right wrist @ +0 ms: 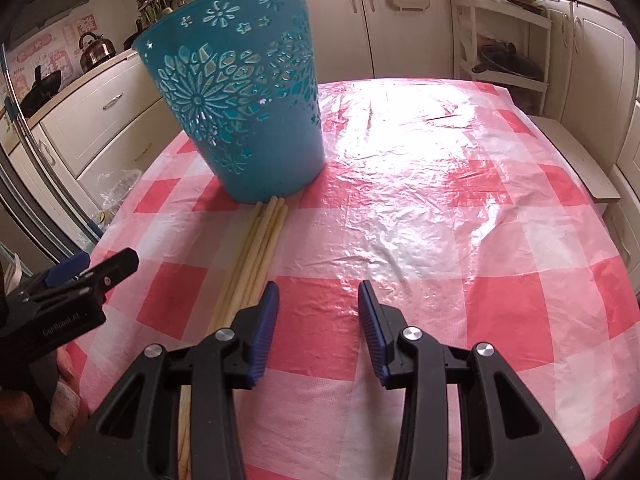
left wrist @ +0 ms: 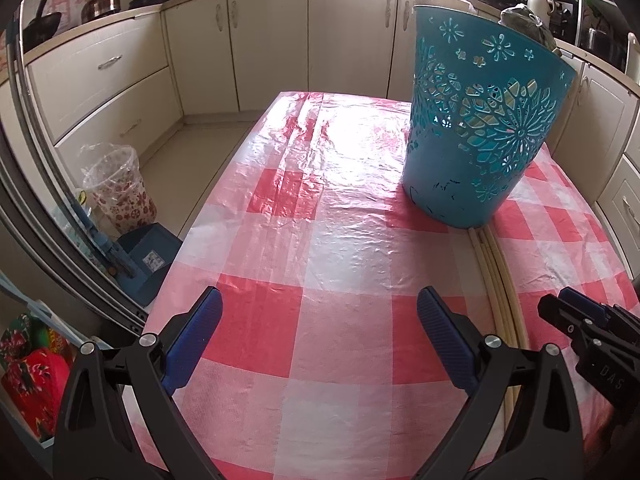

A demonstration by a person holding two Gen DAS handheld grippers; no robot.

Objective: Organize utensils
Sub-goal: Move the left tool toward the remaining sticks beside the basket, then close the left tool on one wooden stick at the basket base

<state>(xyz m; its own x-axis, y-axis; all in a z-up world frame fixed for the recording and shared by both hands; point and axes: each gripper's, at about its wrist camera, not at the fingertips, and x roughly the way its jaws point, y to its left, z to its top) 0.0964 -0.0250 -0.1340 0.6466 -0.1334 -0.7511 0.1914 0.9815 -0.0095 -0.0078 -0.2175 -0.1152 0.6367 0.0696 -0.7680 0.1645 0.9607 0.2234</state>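
Observation:
A teal cut-out basket [left wrist: 480,120] stands upright on the red-and-white checked tablecloth [left wrist: 320,208]; it also shows in the right wrist view [right wrist: 248,100]. A bundle of pale wooden chopsticks [right wrist: 256,248] lies flat on the cloth, tips touching the basket's base; it also shows in the left wrist view [left wrist: 498,280]. My left gripper [left wrist: 320,304] is open and empty above bare cloth, left of the chopsticks. My right gripper [right wrist: 318,296] is open and empty, just right of the chopsticks. Each gripper shows in the other's view: the right one [left wrist: 560,308], the left one [right wrist: 112,262].
Cream kitchen cabinets [left wrist: 272,40] run behind the table. A plastic-lined bin [left wrist: 120,188] and a blue dustpan [left wrist: 148,256] stand on the floor to the left. A white shelf rack [right wrist: 508,40] stands past the table's far right. A kettle [left wrist: 100,0] sits on the counter.

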